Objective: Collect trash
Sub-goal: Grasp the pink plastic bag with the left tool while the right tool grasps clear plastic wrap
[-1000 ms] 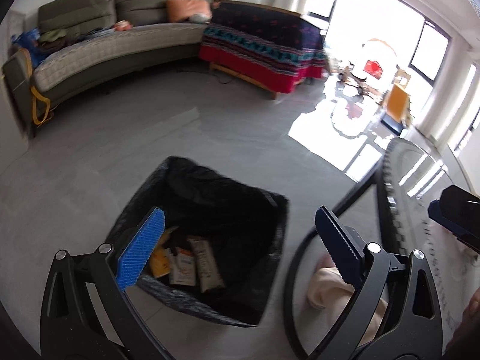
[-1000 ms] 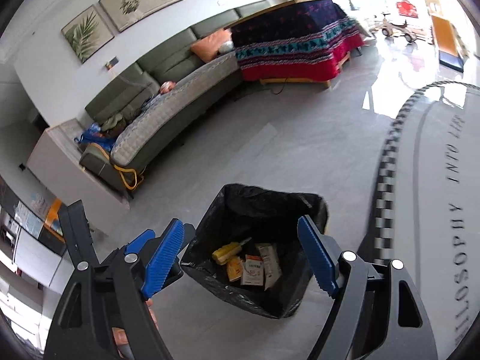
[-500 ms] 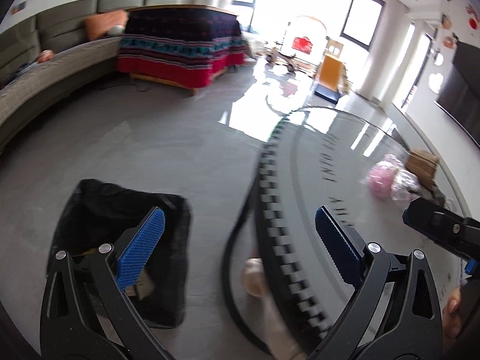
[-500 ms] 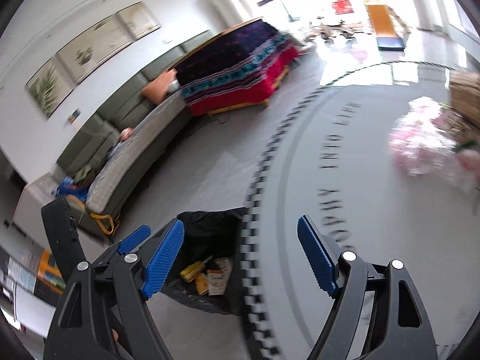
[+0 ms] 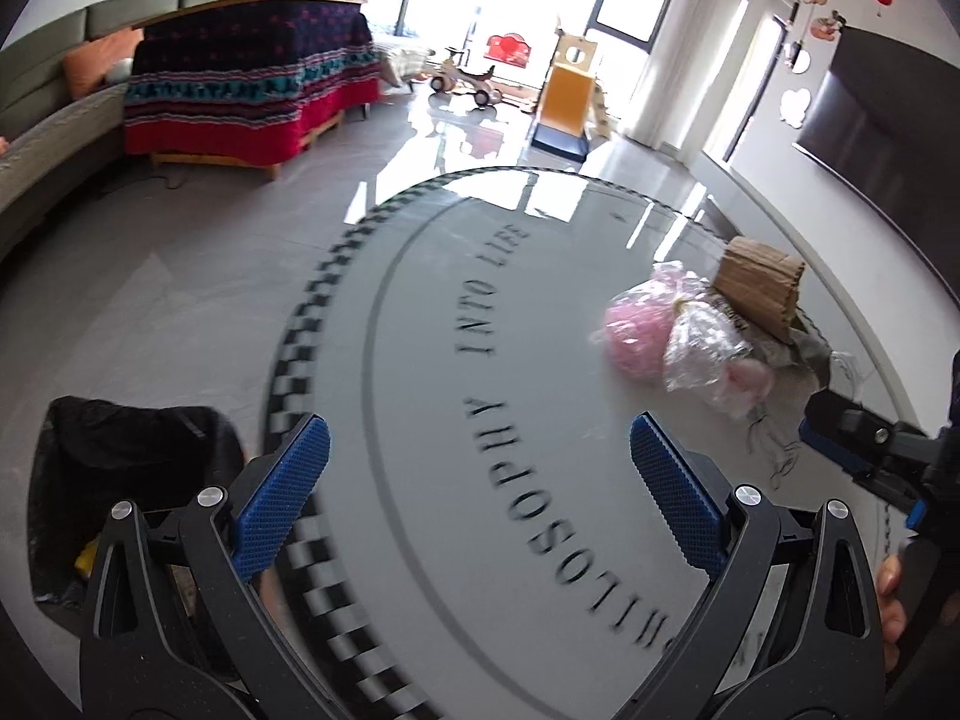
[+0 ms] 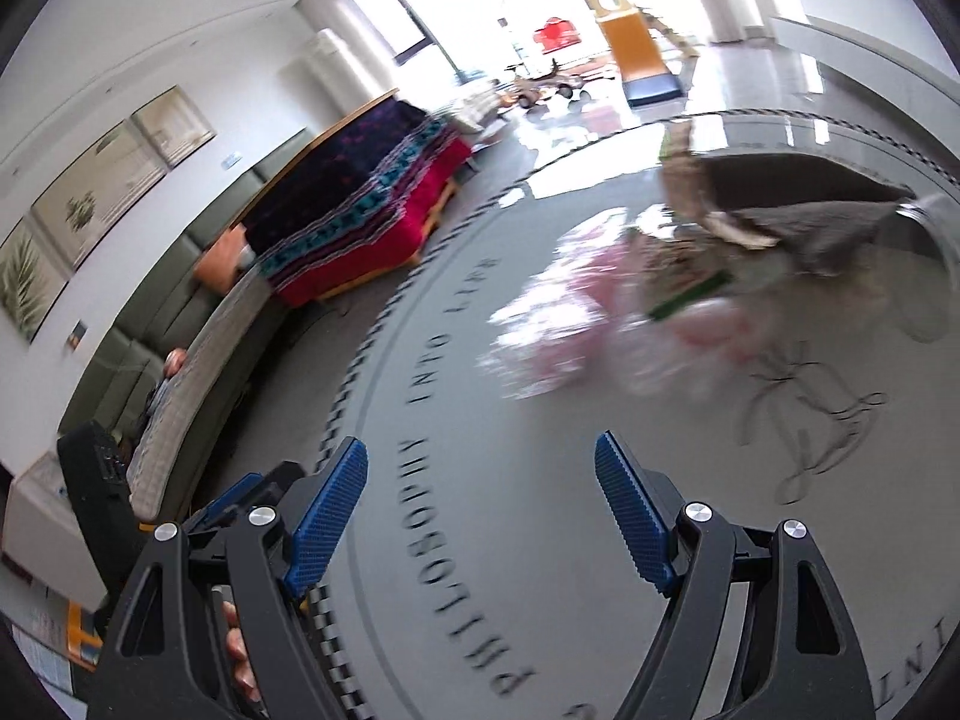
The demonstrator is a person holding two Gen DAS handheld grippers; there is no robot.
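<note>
While both grippers, left [image 5: 474, 480] and right [image 6: 480, 504], gape empty, one table [image 5: 540, 540] reads "PHILOSOPHY INTO LIFE": two pink bags [image 5: 678, 324], one cardboard piece [image 5: 759, 279], one bin [image 5: 126, 462].

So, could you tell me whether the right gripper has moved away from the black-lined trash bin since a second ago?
Yes. The right gripper swung from above the bin to over the round grey table, towards the pink plastic-wrapped bundle.
</note>
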